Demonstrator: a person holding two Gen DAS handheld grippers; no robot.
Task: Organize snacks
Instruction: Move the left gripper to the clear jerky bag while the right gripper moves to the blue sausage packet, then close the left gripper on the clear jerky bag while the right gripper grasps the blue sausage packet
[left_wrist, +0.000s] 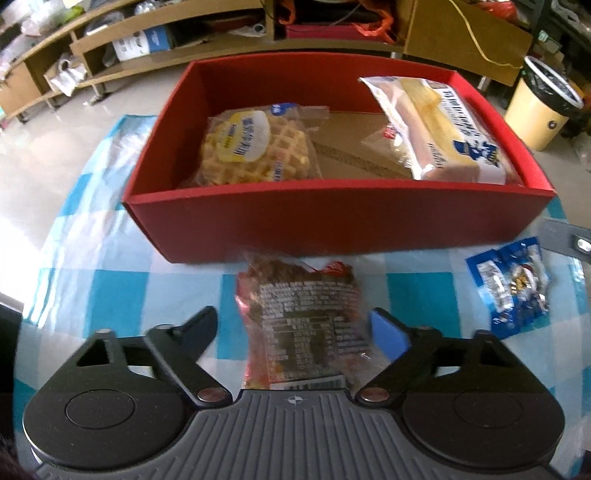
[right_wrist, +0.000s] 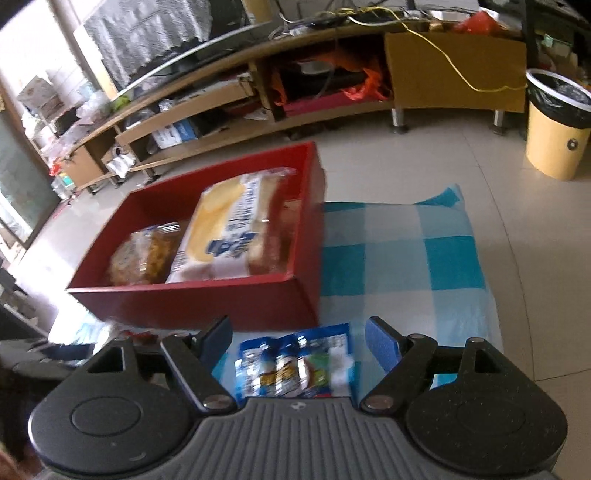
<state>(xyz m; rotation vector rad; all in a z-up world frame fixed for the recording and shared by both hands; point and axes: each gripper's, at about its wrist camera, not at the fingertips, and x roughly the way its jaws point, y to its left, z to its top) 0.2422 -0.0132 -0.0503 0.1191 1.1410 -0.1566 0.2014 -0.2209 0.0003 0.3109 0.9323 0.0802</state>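
So there's one red cardboard box (left_wrist: 332, 218) sitting on a blue-and-white checked cloth (left_wrist: 92, 288), and the cloth looks like it's spread on the tiled floor (right_wrist: 424, 162) rather than on a table. Two snacks are already inside the box: one waffle pack (left_wrist: 255, 147) lying flat on the left side, and one big bag of sliced bread (left_wrist: 447, 129) on the right, leaning up against the right wall. Two more snacks are outside it on the cloth, both just in front of the box's near wall. One is a red-edged clear packet (left_wrist: 303, 325) of something dark and crumbly, label side up. The left hand-held gripper (left_wrist: 295, 336) is straddling it, jaws apart; the blue pad (left_wrist: 389, 336) on the right side looks like it's right at the wrapper's edge, while the other finger (left_wrist: 199, 332) is clear of it, so it's not clamped. The other loose one is a small blue snack packet (right_wrist: 295, 365) off to the right, and the right hand-held gripper (right_wrist: 297, 345) has it between its fingers too, jaws apart with a gap on both sides. In the background there's one long low wooden shelf unit (right_wrist: 258, 92) full of clutter and one yellow trash bin (right_wrist: 554, 140) with a black liner.
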